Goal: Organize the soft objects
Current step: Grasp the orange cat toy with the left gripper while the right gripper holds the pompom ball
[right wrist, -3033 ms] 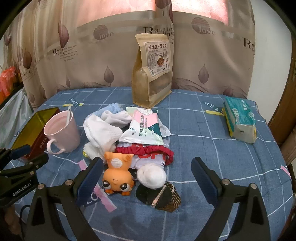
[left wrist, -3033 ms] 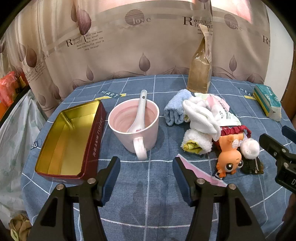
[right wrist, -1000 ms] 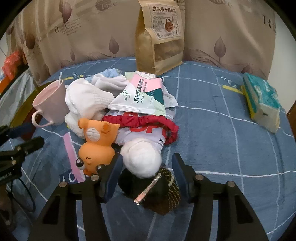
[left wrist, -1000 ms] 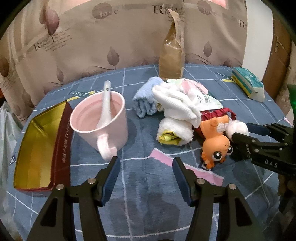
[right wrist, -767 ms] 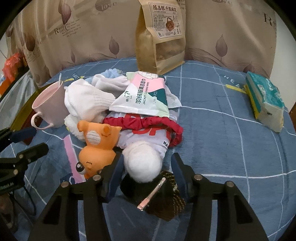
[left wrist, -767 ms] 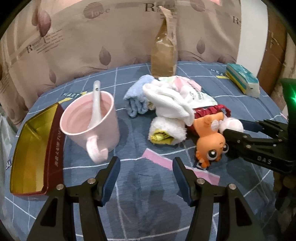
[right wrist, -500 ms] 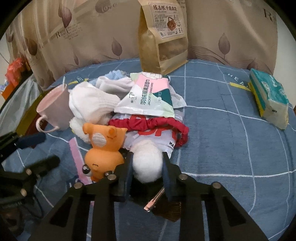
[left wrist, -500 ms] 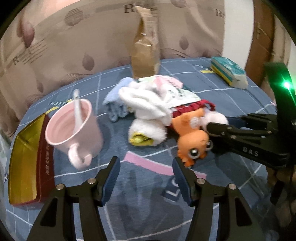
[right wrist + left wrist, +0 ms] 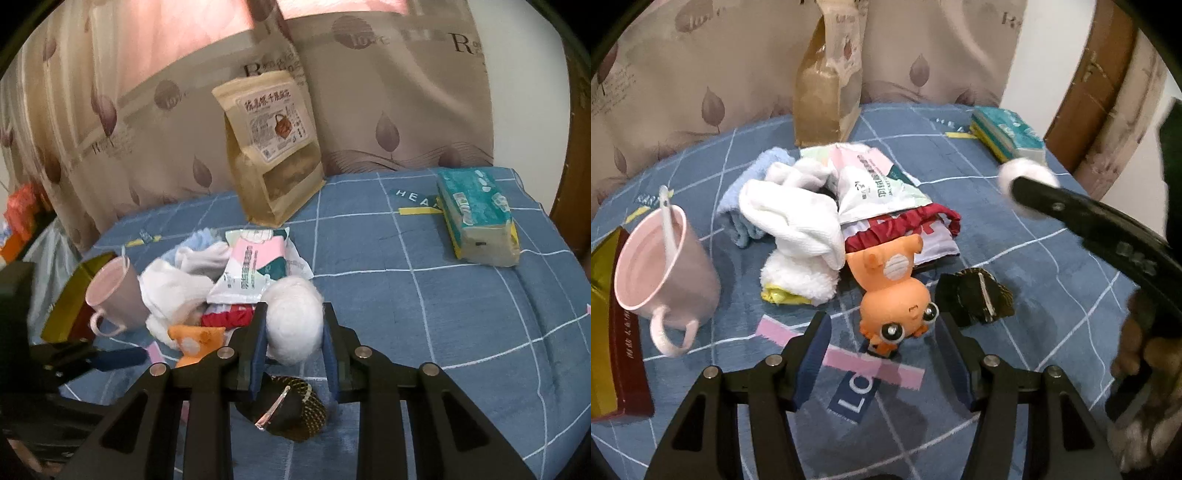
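The white fluffy ball (image 9: 293, 325) sits clamped between the two blue pads of the right gripper (image 9: 293, 343), whose jaws have just been closing onto it; it hangs clear of the blue checked tablecloth (image 9: 424, 314), above the pile it came from. In the left wrist view the same ball (image 9: 1027, 175) shows at the tip of the right gripper (image 9: 1025, 192), high at the right, with a hand (image 9: 1145, 354) gripping the handle below.

Directly under the ball in the right wrist view lies a dark mesh pouch (image 9: 291, 411) with a metal clip. To its left the orange toy (image 9: 195, 341) lies on the cloth, and behind it a red gathered fabric (image 9: 229, 317), a pastel packet (image 9: 255, 271), white socks (image 9: 173, 288) and a light blue towel (image 9: 192, 240) are heaped together.

The left gripper (image 9: 882, 332) stands with its jaws well apart and holds nothing; the orange toy (image 9: 894, 295) lies head-down just beyond and between its tips, not touched by the pads.

At the left stands a pink mug (image 9: 661, 266) with a white spoon (image 9: 666, 210) in it, beside a red and gold tin (image 9: 613, 362). A brown paper bag (image 9: 273, 147) stands upright at the back near the curtain (image 9: 388, 92), and a pack of tissues (image 9: 476, 218) lies well apart at the right.
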The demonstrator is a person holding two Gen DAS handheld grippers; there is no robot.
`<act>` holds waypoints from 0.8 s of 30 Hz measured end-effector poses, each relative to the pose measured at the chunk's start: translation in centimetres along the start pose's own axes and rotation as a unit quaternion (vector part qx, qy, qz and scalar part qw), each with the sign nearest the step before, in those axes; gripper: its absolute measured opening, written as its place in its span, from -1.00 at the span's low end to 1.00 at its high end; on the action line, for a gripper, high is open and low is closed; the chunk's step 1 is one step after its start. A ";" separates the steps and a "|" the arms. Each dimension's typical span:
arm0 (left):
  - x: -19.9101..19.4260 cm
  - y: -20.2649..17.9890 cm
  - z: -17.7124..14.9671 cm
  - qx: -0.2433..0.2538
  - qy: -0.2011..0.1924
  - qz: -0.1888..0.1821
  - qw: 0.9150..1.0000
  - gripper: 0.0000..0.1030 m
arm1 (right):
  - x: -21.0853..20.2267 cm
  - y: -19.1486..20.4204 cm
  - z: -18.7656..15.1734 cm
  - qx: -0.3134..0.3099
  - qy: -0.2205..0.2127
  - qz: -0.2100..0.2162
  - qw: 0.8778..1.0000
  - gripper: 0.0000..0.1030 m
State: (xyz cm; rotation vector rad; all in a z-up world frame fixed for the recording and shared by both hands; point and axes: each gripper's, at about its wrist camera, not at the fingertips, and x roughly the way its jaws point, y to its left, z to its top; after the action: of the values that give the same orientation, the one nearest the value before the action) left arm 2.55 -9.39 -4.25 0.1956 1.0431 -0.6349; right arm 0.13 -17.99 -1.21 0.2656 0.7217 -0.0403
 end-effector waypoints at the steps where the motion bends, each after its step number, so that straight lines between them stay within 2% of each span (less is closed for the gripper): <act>1: 0.5 0.1 0.3 -0.010 0.007 -0.005 1.000 0.17 | -0.3 -0.1 0.0 0.002 -0.003 -0.001 1.000 -0.52; 4: 1.4 0.6 1.0 -0.034 0.021 -0.010 0.999 0.17 | -0.5 -0.1 0.1 0.003 -0.007 0.005 1.000 -0.52; 20: 5.5 -0.3 4.2 -0.055 0.055 0.016 0.997 0.15 | -1.2 -1.2 0.3 0.023 -0.014 0.016 1.000 -0.52; 22: 5.7 -0.2 4.3 -0.057 0.054 0.023 0.997 -0.13 | -1.2 -1.3 0.3 0.024 -0.015 0.016 0.999 -0.52; 24: 5.6 -0.2 4.4 -0.058 0.051 0.026 0.997 -0.18 | -1.3 -1.5 0.3 0.028 -0.018 0.016 0.999 -0.52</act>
State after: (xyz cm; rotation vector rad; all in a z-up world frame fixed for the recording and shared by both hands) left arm 7.67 -13.68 -6.78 0.1536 1.1667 -0.5194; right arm -0.84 -19.63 -0.47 0.3294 0.6806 -0.0352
